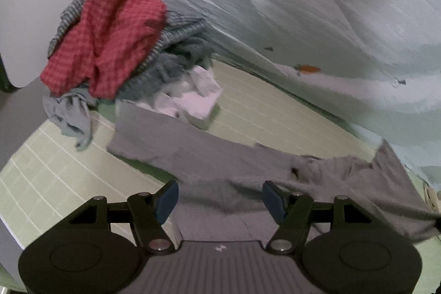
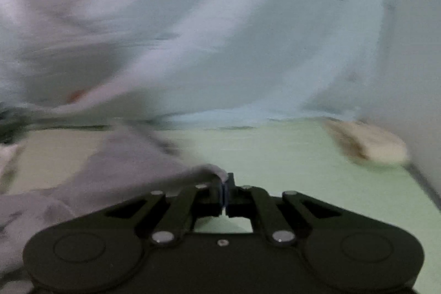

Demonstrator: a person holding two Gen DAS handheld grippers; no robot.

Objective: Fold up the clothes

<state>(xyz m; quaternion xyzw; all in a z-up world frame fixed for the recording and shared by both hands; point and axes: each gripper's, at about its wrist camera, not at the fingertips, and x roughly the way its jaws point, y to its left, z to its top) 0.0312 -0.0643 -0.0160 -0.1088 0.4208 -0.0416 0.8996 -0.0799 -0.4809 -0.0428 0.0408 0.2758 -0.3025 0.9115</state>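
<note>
the grey garment is spread on the green mat, one edge pinched in the closed right claw. the left claw is held wide above it, empty. the thin pinch could be lost, or the laundry pile dragged along.

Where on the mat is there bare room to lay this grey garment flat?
Free: green mat ahead of the right gripper, between the grey garment and beige item; also a strip between garment and pale blue fabric. Crowded: the clothes pile.
</note>
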